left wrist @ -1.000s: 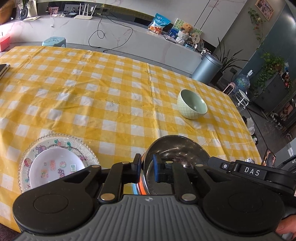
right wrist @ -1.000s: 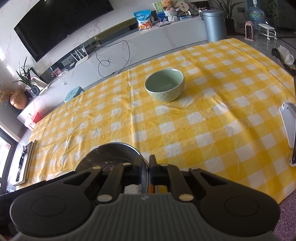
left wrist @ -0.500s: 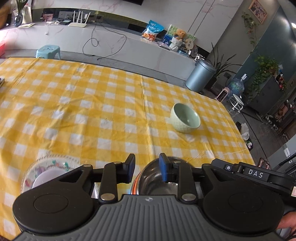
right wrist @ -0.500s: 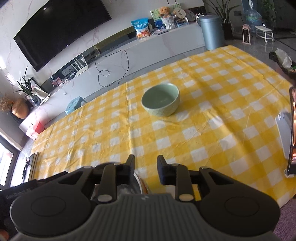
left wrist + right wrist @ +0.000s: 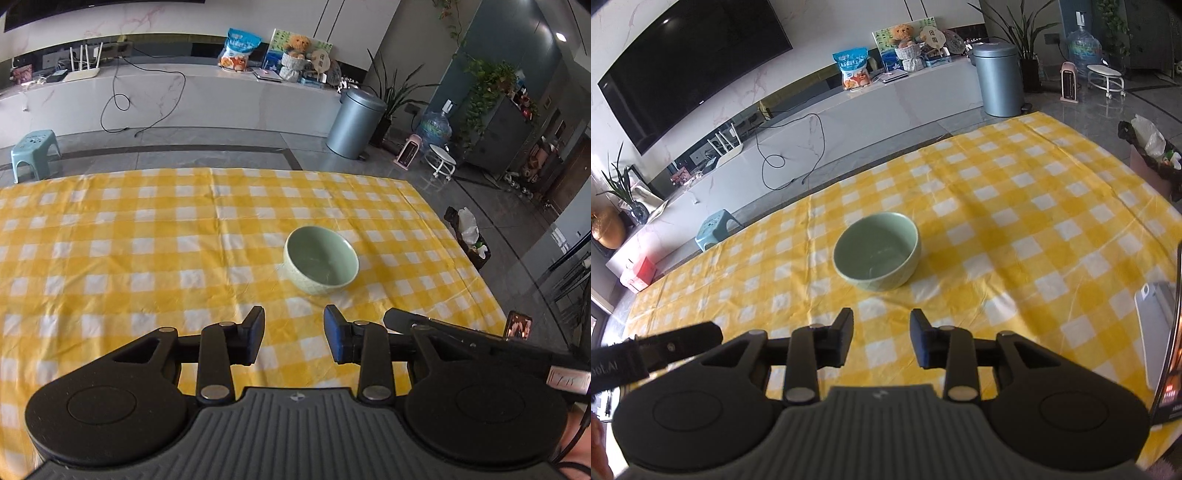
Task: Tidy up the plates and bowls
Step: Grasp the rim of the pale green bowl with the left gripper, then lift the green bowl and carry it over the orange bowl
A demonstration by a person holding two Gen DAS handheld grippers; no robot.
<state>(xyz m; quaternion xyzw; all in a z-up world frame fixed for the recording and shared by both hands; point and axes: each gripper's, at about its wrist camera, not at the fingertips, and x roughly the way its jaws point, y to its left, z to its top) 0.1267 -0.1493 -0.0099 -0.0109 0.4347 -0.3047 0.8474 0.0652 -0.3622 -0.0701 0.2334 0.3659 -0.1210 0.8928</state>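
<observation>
Green bowl [image 5: 320, 260] set upright on yellow checked table [image 5: 110, 258], left tool [image 5: 294, 334] and right tool [image 5: 881, 338] just spread, nothing pinched, both held near the bowl.

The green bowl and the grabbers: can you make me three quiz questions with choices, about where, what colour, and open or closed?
1. Where does the green bowl stand?
A. on the checked tablecloth
B. on the floor
C. between a gripper's fingers

2. What colours are the tablecloth's squares?
A. red and white
B. yellow and white
C. blue and green

3. How are the left gripper and right gripper?
A. both shut
B. both open, holding nothing
C. both clamped on the bowl

Answers: 1 A, the bowl sits on the cloth beyond both grippers. 2 B, the squares show it. 3 B, only cloth shows in each gap; their jaws have just been opening.
</observation>
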